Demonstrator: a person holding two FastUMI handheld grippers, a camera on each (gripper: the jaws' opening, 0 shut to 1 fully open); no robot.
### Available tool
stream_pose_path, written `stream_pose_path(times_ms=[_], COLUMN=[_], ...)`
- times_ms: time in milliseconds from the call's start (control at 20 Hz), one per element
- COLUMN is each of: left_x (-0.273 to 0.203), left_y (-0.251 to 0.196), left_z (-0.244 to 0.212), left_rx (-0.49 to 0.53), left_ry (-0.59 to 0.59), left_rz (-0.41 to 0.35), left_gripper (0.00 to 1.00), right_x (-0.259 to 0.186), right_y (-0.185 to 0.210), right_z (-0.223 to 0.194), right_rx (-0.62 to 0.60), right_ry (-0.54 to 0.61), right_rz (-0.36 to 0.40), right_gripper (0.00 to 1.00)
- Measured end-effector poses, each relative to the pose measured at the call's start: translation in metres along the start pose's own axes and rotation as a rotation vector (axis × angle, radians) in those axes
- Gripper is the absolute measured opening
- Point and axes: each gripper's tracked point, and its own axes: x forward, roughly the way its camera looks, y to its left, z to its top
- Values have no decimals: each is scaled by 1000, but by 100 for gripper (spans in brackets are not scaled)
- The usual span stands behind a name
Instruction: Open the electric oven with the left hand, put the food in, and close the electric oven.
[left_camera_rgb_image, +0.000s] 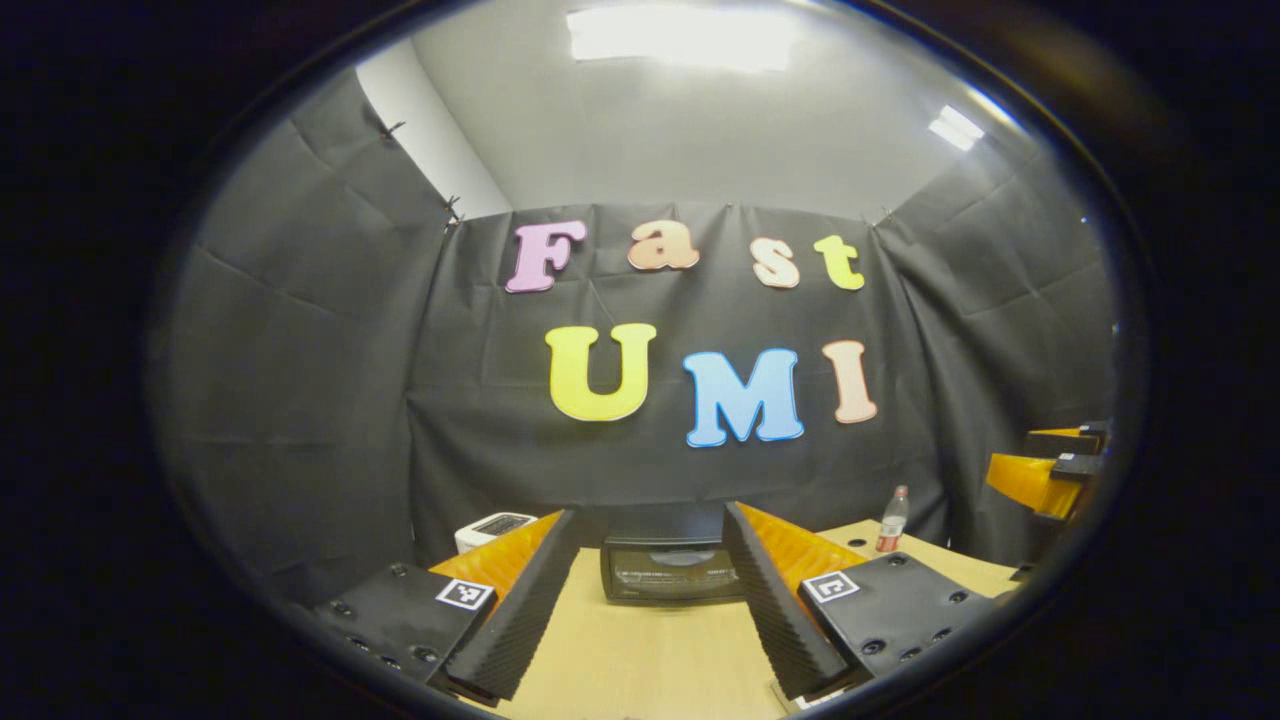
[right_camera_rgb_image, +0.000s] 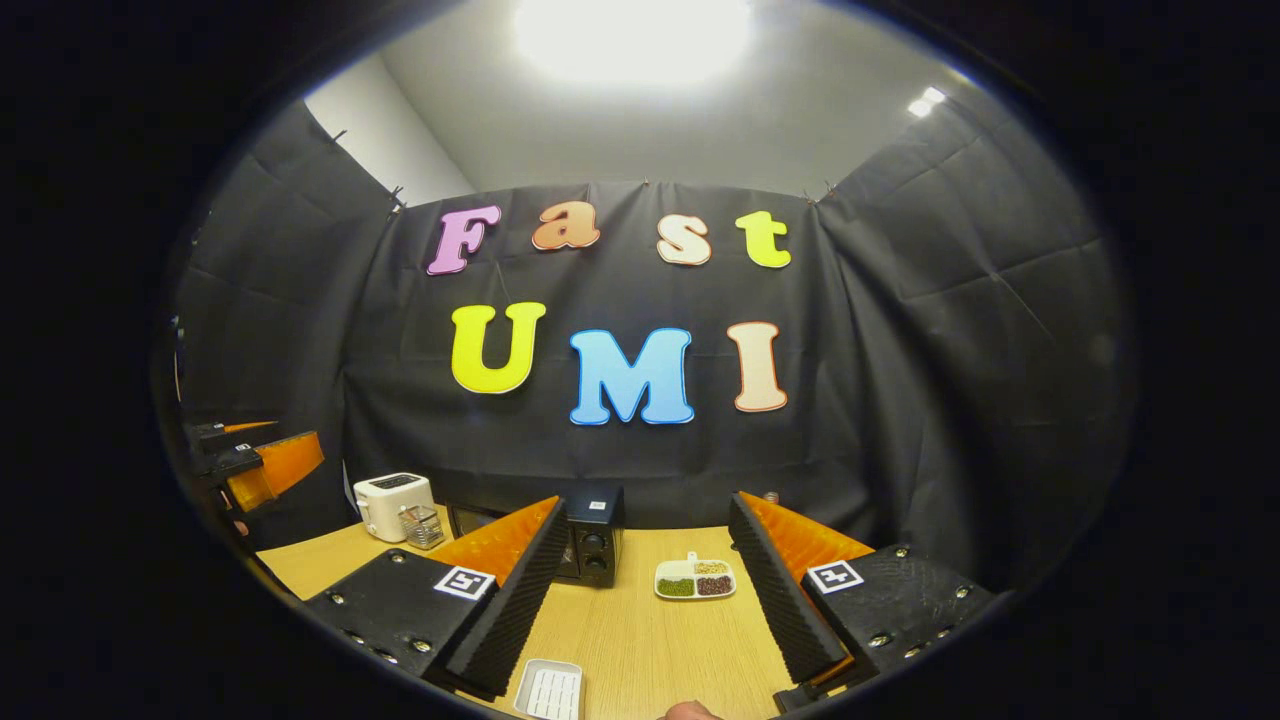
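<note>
No brand name or label text is sharp enough to make out on any item; the only markings that stand out are the small black-and-white square tags on the gripper bodies. In the left gripper view, going left to right, a white toaster (left_camera_rgb_image: 494, 527) peeks from behind the left finger, the left gripper (left_camera_rgb_image: 650, 590) has its ribbed black and orange fingers spread wide with nothing between them, and the black electric oven (left_camera_rgb_image: 668, 570) sits straight ahead in that gap on the table, its door closed. Farther right a small bottle (left_camera_rgb_image: 892, 520) with a red label stands near the back edge, and the other orange tool shows at the far right edge. In the right gripper view, the left gripper appears at the far left, then the toaster (right_camera_rgb_image: 392, 504) with a small clear container (right_camera_rgb_image: 423, 526) just beside it, and the electric oven (right_camera_rgb_image: 590, 548), partly hidden behind the finger, with knobs on its front panel. The right gripper (right_camera_rgb_image: 645, 590) is also wide open and holds nothing. A white divided dish of food (right_camera_rgb_image: 696, 580) lies between its fingers, and a white ridged tray (right_camera_rgb_image: 550, 690) sits near the bottom. The light wooden table (right_camera_rgb_image: 640, 640) is backed by black cloth walls, with a white ceiling and bright lights above.
</note>
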Motion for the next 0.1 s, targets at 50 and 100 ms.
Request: stream_pose_path(times_ms=[50, 100], left_x=[-1, -1], left_y=[1, 4], left_z=[-1, -1], left_rx=[-1, -1], left_ry=[2, 0], left_rz=[1, 3], left_gripper=[100, 100], right_x=[0, -2], right_y=[2, 3], right_z=[0, 0], right_rx=[-1, 0], right_ry=[3, 5], right_rz=[0, 1], right_gripper=[98, 98])
